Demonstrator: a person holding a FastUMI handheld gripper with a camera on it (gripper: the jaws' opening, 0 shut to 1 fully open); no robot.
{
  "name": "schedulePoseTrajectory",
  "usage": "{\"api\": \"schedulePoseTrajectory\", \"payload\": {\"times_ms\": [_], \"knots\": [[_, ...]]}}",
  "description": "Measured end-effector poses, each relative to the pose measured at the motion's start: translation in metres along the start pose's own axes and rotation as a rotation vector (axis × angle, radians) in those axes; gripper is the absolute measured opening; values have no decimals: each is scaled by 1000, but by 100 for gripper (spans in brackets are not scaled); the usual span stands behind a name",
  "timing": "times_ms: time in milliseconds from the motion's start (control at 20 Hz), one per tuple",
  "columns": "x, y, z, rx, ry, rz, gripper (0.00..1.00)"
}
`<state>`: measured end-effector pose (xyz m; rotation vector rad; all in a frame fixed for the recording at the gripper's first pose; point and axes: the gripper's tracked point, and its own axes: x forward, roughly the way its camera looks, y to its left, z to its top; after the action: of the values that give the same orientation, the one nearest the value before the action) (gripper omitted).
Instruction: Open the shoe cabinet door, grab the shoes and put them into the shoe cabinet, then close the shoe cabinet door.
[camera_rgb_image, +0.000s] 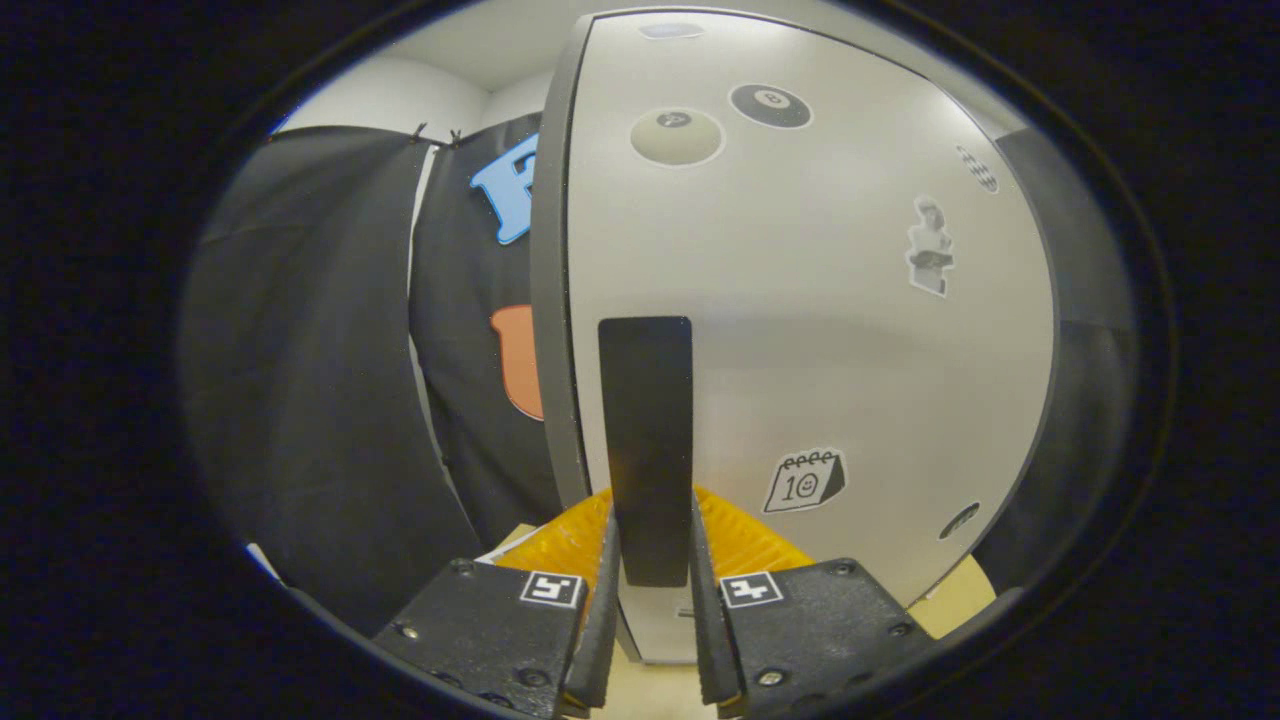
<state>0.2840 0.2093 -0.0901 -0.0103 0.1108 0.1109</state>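
The black cloth wall (330, 380) is seen left of the shoe cabinet door (820, 330), whose edge is turned toward the camera. The door's black handle (647, 440) is gripped between the clenched tongs (648, 560), with stickers scattered right of the handle. A pale desk (660, 690) is seen beneath the door; the cabinet's inside is hidden.

We look from the hand-held gripper (650, 560) forward along its two fingers, very close to the shoe cabinet door (800, 320), facing its front nearly square on, its dark handle (647, 440) between the fingers, booth wall beyond on one side.
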Motion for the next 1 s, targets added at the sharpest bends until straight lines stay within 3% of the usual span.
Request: {"api": "schedulePoseTrajectory", "payload": {"times_ms": [300, 750, 1000], "knots": [[-15, -1, -2, 6, 28, 76, 28], [-84, -14, -16, 17, 39, 159, 27], [-102, -27, -19, 29, 37, 156, 26]]}}
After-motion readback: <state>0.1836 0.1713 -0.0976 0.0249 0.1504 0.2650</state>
